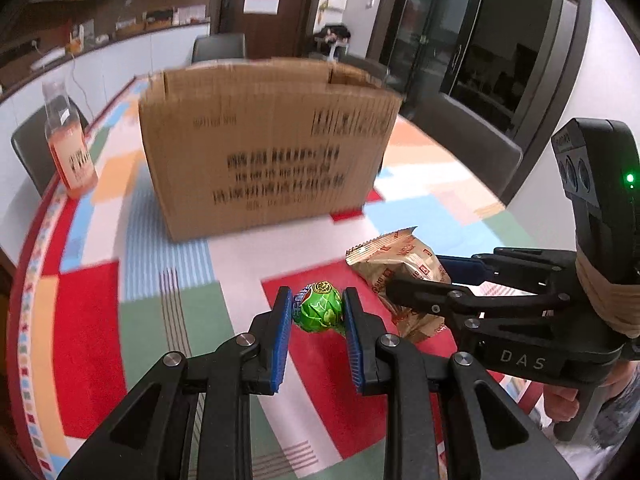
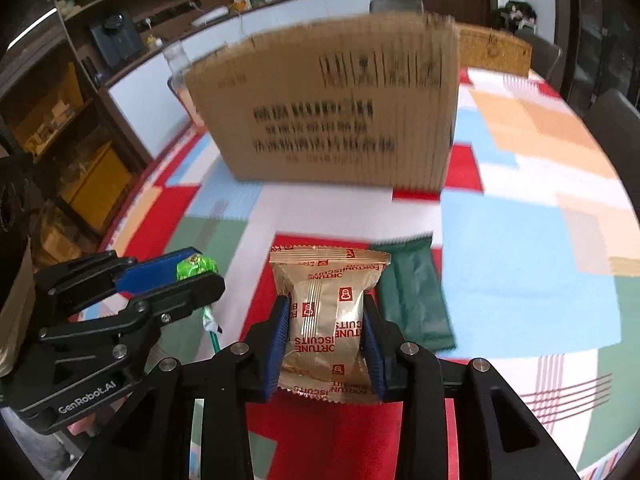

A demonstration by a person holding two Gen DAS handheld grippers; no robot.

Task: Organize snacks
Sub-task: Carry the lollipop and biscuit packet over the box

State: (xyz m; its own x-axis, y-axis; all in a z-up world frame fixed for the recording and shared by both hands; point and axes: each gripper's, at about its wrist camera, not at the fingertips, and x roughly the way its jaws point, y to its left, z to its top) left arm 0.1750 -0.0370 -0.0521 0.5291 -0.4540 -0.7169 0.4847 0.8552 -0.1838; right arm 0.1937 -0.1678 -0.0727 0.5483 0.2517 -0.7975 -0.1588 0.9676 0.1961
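My left gripper (image 1: 317, 309) has its blue-padded fingers (image 1: 280, 332) pinching a green-wrapped lollipop (image 1: 319, 307) by its round head, held just above a red patch of the patchwork-covered surface (image 1: 160, 264); from the right wrist view its stick (image 2: 211, 330) hangs down below the fingers. My right gripper (image 2: 325, 326) has its fingers (image 2: 278, 340) pressed against both sides of a gold fortune biscuit packet (image 2: 328, 320), clamping it across the middle. Just beside that packet on the right, a dark green packet (image 2: 416, 296) lies flat on the surface. A cardboard box (image 1: 264, 148) stands farther back, apart from both snacks, and a bottle of orange drink (image 1: 70, 144) stands to its left near the surface's edge.
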